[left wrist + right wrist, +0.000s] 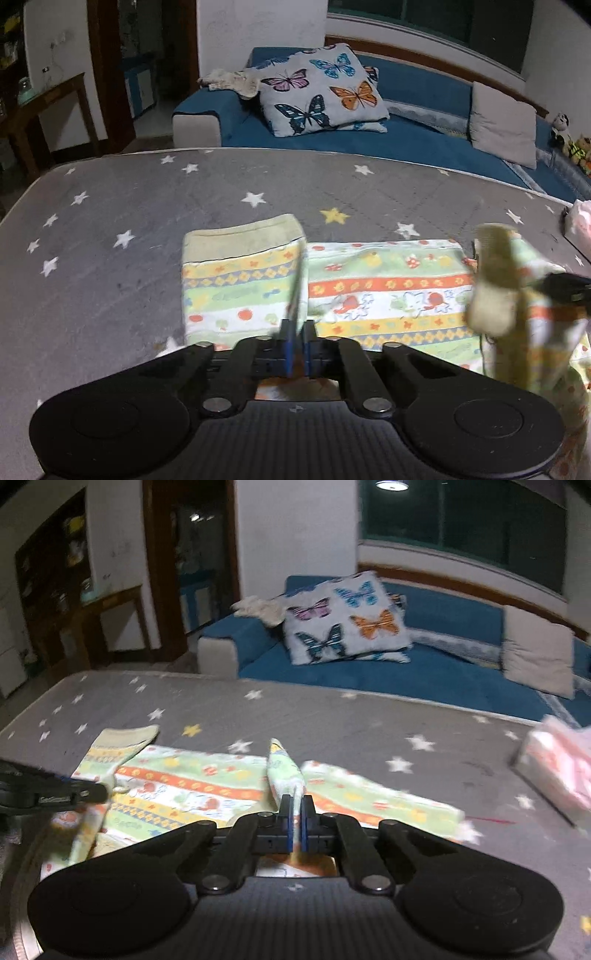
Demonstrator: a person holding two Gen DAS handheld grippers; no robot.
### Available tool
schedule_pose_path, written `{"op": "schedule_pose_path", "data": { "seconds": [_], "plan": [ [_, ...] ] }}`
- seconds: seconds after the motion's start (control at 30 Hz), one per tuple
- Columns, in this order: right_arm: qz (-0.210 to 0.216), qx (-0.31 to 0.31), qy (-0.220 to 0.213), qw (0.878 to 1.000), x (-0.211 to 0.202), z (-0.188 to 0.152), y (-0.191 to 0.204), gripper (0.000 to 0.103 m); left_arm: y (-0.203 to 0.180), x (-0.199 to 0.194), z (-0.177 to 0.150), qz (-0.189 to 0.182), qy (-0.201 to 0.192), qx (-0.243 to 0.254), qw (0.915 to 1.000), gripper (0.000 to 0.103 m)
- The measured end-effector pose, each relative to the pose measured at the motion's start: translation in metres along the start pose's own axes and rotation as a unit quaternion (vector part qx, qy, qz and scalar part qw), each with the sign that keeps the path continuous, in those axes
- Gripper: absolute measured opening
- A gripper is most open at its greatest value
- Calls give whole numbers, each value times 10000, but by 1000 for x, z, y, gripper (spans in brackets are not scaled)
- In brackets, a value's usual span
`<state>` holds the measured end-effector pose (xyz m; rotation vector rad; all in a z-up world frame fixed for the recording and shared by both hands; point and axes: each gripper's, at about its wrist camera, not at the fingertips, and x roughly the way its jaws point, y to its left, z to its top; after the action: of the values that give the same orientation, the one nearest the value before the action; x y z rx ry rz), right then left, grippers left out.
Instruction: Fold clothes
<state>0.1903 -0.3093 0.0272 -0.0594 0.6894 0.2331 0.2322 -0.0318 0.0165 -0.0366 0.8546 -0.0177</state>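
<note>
One patterned garment (388, 295) lay on star mat (147, 206); left gripper (298, 332) and right gripper (296, 812) each clamped its lifted fabric edge.

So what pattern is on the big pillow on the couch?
Colourful butterflies on a pale grey pillow, clearest in the left wrist view.

A blue sofa (406, 110) with a butterfly cushion (321, 90) sits under a dark window (461, 528).
</note>
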Motion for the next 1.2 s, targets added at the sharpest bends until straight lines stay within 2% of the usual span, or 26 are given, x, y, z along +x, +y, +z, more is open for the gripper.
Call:
{"op": "schedule_pose_path", "data": {
  "seconds": [0.27, 0.57, 0.73, 0.9, 1.03, 1.07, 1.1, 1.13, 1.17, 1.2],
  "plan": [
    [-447, 724, -440, 9954, -76, -24, -50, 3, 50, -66, -25, 182, -571, -485, 9970, 1],
    [-910, 1591, -741, 9803, -163, -92, -106, 3, 122, -135, -86, 319, -814, -1255, 9882, 1],
    [-1114, 2150, -587, 9685, -184, -131, -135, 4, 138, -154, -116, 302, -789, -1382, 9868, 1],
    [-1425, 2607, -174, 9547, -187, -175, -161, 4, 149, -153, -127, 425, -623, -1427, 9869, 2],
    [-1703, 2488, -82, 9534, -198, -189, -165, 9, 158, -157, -136, 565, -577, -1298, 9882, 4],
    [-1730, 2451, -108, 9539, -202, -189, -164, 11, 159, -158, -139, 619, -574, -1252, 9885, 9],
    [-1757, 2414, -139, 9543, -205, -188, -163, 17, 160, -159, -140, 648, -575, -1218, 9888, 13],
    [-1775, 2365, -185, 9551, -208, -186, -161, 25, 159, -161, -144, 659, -583, -1188, 9890, 24],
    [-1775, 2306, -232, 9564, -210, -183, -158, 30, 158, -162, -145, 674, -603, -1155, 9892, 41],
    [-1754, 2253, -266, 9580, -210, -180, -155, 39, 156, -163, -146, 689, -626, -1123, 9893, 48]
  ]
}}
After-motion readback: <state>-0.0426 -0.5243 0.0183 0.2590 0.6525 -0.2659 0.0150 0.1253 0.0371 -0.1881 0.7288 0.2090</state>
